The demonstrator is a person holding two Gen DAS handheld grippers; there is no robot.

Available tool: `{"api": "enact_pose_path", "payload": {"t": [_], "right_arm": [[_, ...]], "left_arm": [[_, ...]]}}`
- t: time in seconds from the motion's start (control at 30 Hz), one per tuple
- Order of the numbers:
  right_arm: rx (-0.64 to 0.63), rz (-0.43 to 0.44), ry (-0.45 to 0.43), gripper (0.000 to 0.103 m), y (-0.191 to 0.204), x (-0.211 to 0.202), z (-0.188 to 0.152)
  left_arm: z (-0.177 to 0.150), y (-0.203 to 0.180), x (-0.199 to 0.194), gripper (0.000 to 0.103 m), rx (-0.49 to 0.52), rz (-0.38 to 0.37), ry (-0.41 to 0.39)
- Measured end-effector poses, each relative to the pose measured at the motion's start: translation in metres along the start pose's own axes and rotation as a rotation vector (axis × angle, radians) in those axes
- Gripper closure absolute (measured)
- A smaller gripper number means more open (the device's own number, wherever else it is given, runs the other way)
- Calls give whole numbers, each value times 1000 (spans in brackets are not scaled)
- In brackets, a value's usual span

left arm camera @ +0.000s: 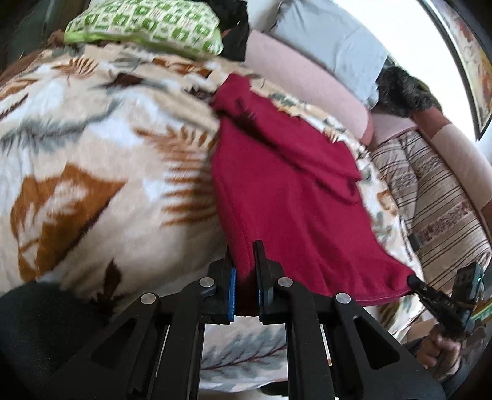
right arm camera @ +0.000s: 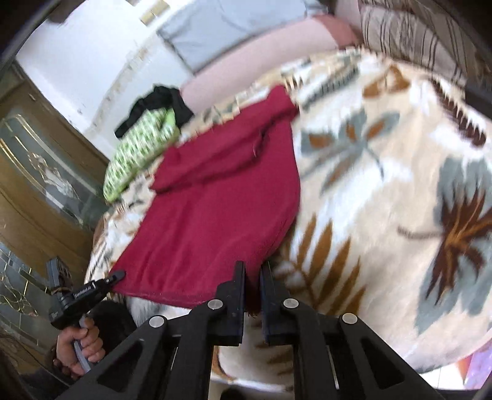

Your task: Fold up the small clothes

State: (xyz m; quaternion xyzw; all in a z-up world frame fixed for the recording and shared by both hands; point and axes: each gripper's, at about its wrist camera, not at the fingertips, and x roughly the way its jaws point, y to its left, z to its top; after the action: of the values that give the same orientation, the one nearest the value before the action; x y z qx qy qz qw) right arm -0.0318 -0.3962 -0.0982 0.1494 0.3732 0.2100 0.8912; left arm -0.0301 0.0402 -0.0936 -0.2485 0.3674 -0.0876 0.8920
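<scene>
A dark red fleece garment (left arm camera: 286, 197) lies spread on a bed covered by a cream blanket (left arm camera: 92, 154) printed with brown and grey leaves. The garment's far part rests flat on the blanket, with a sleeve folded across its upper body, while its near hem is lifted off the bed at the bed's near edge. In the left wrist view, the left claw (left arm camera: 246, 277) is clenched on the hem's left corner: the red cloth is pinched between the two black fingers, with a blue pad (left arm camera: 231, 292) pressed against the fabric. In the same view the right claw (left arm camera: 413, 280) grips the hem's other corner at the far right, held by a hand (left arm camera: 439, 347) around its handle. The right wrist view shows the mirror of this: the right claw (right arm camera: 252, 283) is closed tight on the red cloth at the garment's near right corner, and the left claw (right arm camera: 118, 274) pinches the opposite corner at the lower left, with a hand (right arm camera: 81, 341) on its grip. The hem hangs stretched between the two claws. Towards the bed's far edge lie a green and white patterned pillow (left arm camera: 144, 27), a black garment (right arm camera: 160, 104), and pink (left arm camera: 307, 77) and grey (left arm camera: 332, 43) cushions.
</scene>
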Motion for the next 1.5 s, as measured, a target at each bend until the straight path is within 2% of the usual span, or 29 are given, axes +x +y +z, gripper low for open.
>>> {"api": "enact_pose_path", "payload": {"t": [0.07, 0.17, 0.23, 0.33, 0.53, 0.63, 0.83, 1.1, 1.23, 1.3, 1.37, 1.5], "right_arm": [[-29, -11, -53, 96, 7, -6, 9], [-50, -32, -121, 95, 20, -12, 28], [-56, -63, -133, 96, 27, -10, 42], [-63, -107, -137, 95, 39, -2, 64], [-86, -132, -173, 96, 59, 16, 105], [-62, -141, -188, 96, 55, 27, 126], [-33, -141, -227, 96, 45, 58, 178], [-46, -122, -293, 96, 55, 106, 244], [-43, -130, -307, 96, 55, 134, 268], [-28, -143, -307, 96, 48, 152, 279], [-11, -154, -298, 96, 39, 168, 284], [26, -158, -269, 95, 15, 200, 282]], "left_arm": [[14, -3, -2, 94, -37, -26, -6], [39, 3, 3, 94, -186, -74, 19], [54, 4, 6, 95, -269, -92, 32], [69, -6, 3, 94, -284, -76, -5], [99, -6, 13, 94, -344, -78, -69], [124, -10, 25, 94, -302, -58, -113], [169, -15, 58, 94, -285, -36, -136], [242, -15, 98, 94, -252, -12, -188], [273, -14, 136, 94, -221, 28, -163], [285, -16, 158, 94, -171, 62, -150], [292, -18, 176, 94, -126, 96, -145], [295, -11, 221, 94, -96, 139, -75]]}}
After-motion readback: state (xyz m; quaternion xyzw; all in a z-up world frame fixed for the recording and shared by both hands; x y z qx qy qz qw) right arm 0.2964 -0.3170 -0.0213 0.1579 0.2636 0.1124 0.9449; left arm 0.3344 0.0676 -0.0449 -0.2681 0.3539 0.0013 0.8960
